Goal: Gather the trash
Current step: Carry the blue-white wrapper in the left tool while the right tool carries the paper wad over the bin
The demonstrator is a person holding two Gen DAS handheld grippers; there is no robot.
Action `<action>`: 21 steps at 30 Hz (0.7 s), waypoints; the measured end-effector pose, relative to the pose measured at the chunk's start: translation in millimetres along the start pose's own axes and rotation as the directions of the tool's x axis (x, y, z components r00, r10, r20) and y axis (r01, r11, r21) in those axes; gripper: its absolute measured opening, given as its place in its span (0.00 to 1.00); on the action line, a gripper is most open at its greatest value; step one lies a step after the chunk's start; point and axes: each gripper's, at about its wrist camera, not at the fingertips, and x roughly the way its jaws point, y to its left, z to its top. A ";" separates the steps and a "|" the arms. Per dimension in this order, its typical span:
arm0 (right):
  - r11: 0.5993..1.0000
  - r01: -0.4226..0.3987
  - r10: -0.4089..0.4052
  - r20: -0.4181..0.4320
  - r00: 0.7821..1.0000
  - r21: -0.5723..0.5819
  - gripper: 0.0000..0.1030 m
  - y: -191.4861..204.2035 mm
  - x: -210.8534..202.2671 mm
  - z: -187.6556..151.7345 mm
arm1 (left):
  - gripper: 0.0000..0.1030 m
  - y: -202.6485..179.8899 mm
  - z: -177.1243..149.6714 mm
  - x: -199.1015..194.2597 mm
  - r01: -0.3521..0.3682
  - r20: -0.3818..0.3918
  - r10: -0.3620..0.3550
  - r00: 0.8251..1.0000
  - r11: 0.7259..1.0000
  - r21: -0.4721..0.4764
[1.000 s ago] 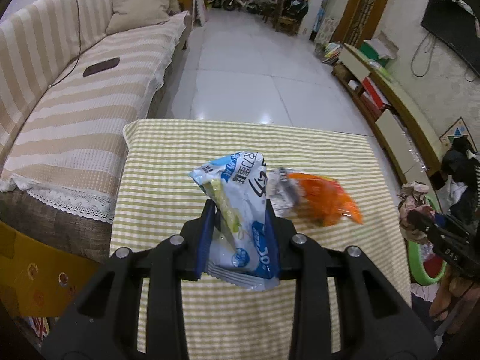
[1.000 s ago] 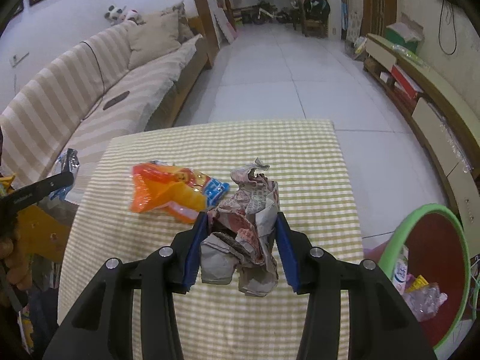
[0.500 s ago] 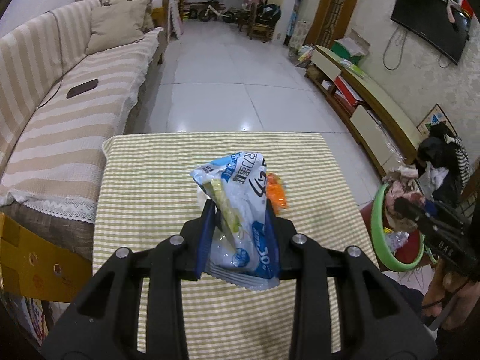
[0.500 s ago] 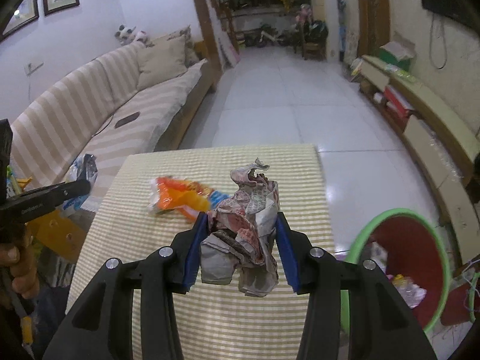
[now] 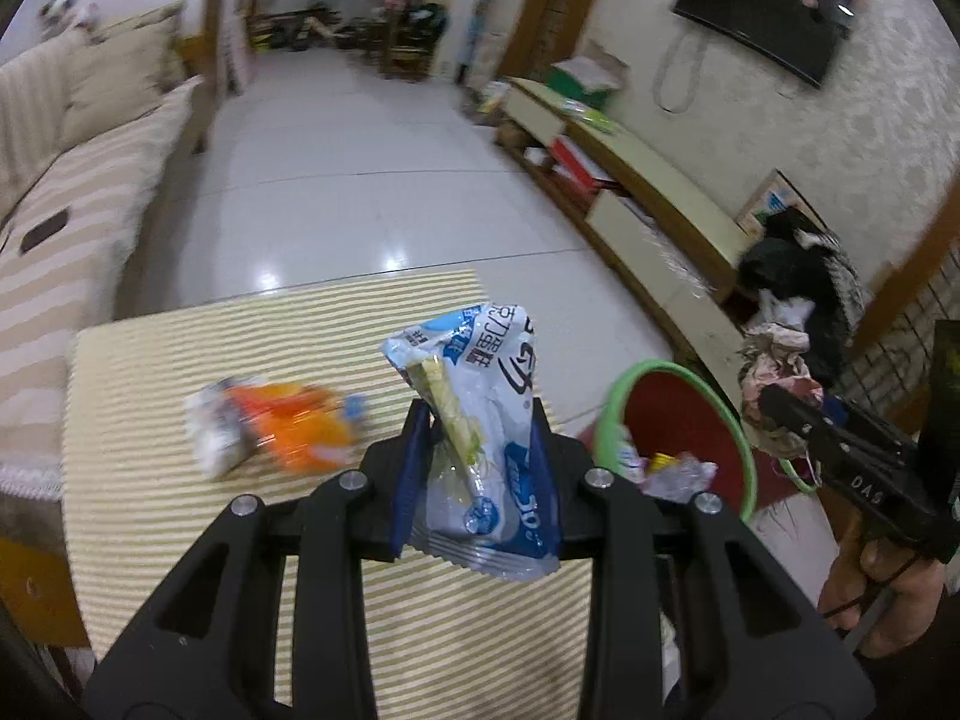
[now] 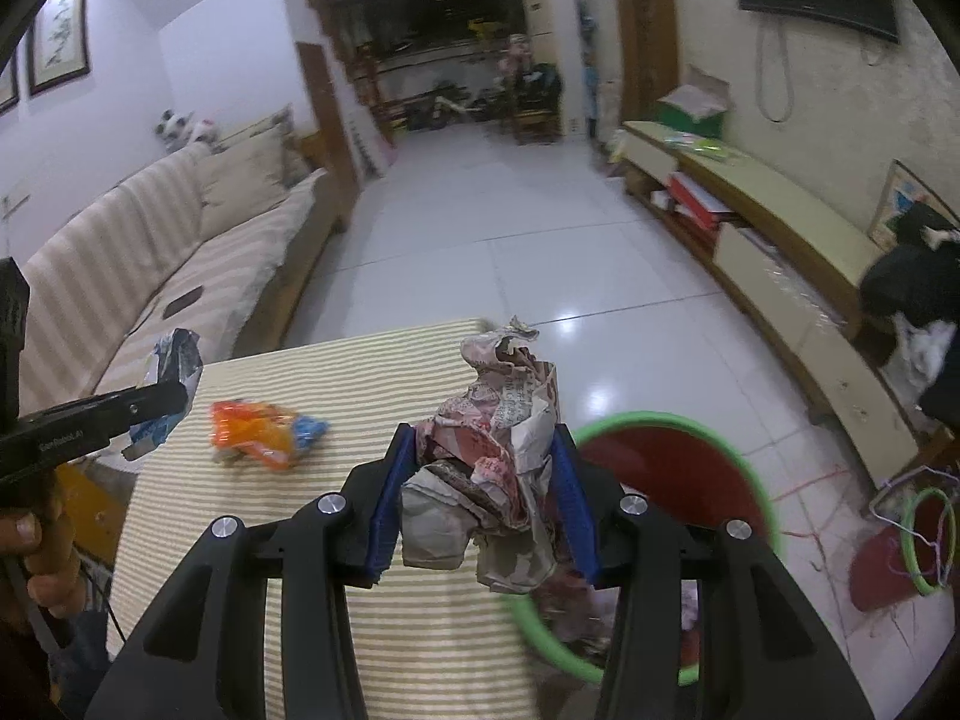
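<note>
Grippers both clenched: left gripper (image 5: 480,420) on blue-white wrapper (image 5: 486,420), right gripper (image 6: 480,456) on crumpled paper (image 6: 498,456).

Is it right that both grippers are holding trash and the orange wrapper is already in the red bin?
Not quite. The orange wrapper lies on the striped table, not in the red bin, as the right wrist view shows. Both grippers do hold trash: left the blue-white packet, right the crumpled paper.
</note>
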 end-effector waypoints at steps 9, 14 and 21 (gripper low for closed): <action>0.993 0.072 -0.073 0.008 0.997 0.091 0.43 -72.7 -15.3 -13.4 | 0.30 -93.7 11.2 40.5 0.144 -0.046 -0.139 0.989 0.983 0.112; 0.988 0.085 -0.083 -0.017 0.996 0.129 0.43 -101.3 -10.7 -24.1 | 0.30 -124.2 12.8 61.8 0.235 -0.086 -0.226 0.970 0.966 0.108; 0.981 0.088 -0.083 -0.036 0.996 0.176 0.43 -122.1 3.6 -32.3 | 0.30 -152.3 9.6 85.3 0.328 -0.150 -0.311 0.939 0.939 0.108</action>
